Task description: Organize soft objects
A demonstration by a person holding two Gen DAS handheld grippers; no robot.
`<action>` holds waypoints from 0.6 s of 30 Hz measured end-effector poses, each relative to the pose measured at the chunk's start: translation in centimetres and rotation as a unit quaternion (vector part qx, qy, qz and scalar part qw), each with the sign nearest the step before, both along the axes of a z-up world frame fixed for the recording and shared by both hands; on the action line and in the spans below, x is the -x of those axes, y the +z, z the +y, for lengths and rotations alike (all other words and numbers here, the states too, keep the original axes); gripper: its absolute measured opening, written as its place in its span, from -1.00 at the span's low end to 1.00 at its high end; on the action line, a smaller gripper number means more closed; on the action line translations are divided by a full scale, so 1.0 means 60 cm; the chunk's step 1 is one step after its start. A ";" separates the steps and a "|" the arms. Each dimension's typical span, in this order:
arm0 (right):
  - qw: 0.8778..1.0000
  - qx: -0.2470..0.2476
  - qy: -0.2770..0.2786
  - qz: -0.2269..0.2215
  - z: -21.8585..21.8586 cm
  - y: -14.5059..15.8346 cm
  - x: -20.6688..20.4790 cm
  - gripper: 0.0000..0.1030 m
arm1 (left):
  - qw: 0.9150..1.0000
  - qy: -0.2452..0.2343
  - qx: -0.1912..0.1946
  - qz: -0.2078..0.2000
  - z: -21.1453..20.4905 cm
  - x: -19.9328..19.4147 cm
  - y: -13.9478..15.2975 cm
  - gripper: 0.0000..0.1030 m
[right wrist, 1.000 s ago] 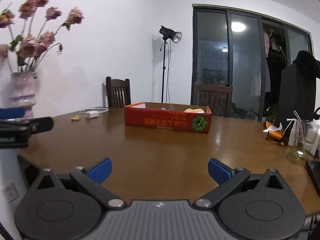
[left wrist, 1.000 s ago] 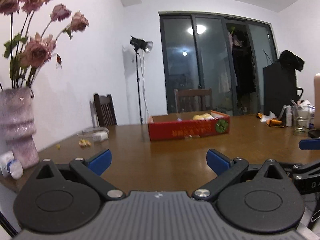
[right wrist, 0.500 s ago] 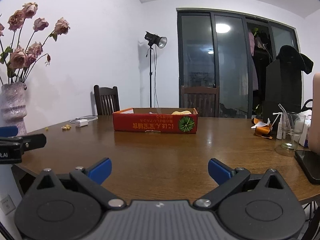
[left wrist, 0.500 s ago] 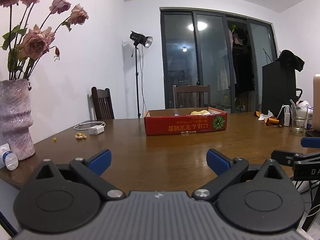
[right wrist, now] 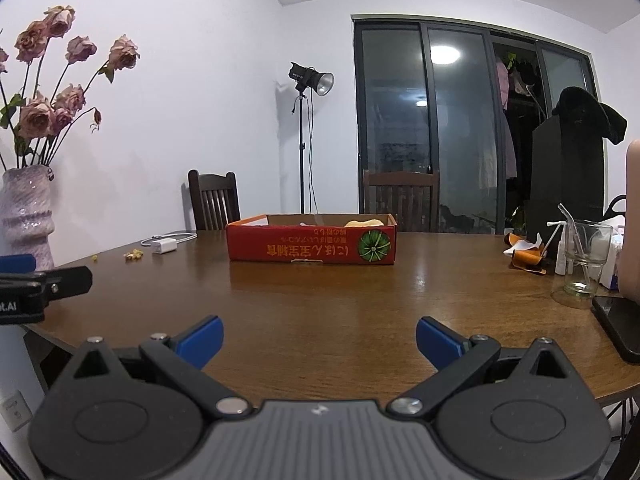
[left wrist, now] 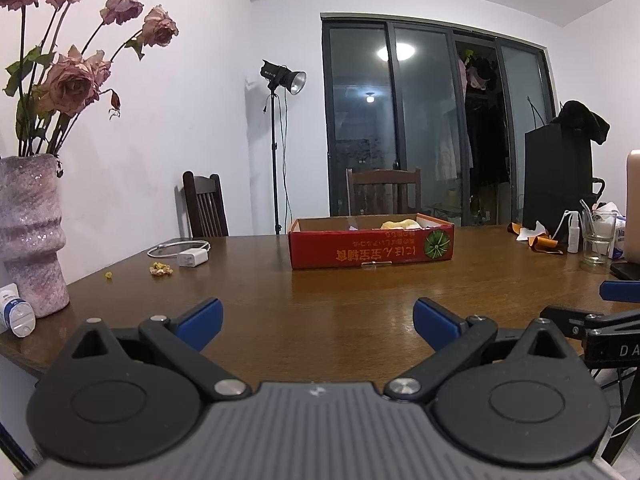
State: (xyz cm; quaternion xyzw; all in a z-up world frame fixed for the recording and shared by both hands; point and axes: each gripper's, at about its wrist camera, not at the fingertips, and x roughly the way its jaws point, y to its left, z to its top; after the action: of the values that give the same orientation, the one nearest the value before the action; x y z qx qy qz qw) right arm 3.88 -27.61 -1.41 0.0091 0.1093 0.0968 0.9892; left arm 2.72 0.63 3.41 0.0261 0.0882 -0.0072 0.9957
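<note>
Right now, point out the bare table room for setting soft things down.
Widest bare patch: table between both open hand-held grippers and the red box. Smaller one between box and charger. Crowded at right: glass, phone, orange scraps.

Both the left gripper and the right gripper look alike — a ribbed grey body, two round black discs, black link arms with silver screw heads, and blue fingertip pads. Beside the vase, the left one's black side bears white lettering — partly cut off.
</note>
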 end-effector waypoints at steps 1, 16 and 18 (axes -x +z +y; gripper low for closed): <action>1.000 -0.001 0.000 0.002 0.000 0.000 -0.001 1.00 | 1.000 -0.001 0.002 0.002 0.000 -0.001 -0.001 1.00; 1.000 -0.004 -0.001 0.008 0.001 0.000 0.000 1.00 | 1.000 0.001 0.002 0.000 0.001 -0.001 -0.001 1.00; 1.000 -0.004 0.000 0.008 0.001 0.000 0.000 1.00 | 1.000 0.001 0.002 0.000 0.001 -0.001 -0.001 1.00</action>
State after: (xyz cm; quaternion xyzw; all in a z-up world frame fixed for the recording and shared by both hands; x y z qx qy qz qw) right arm 3.86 -27.55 -1.42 0.0134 0.1164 0.0972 0.9883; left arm 2.75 0.68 3.37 0.0236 0.0878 -0.0060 0.9958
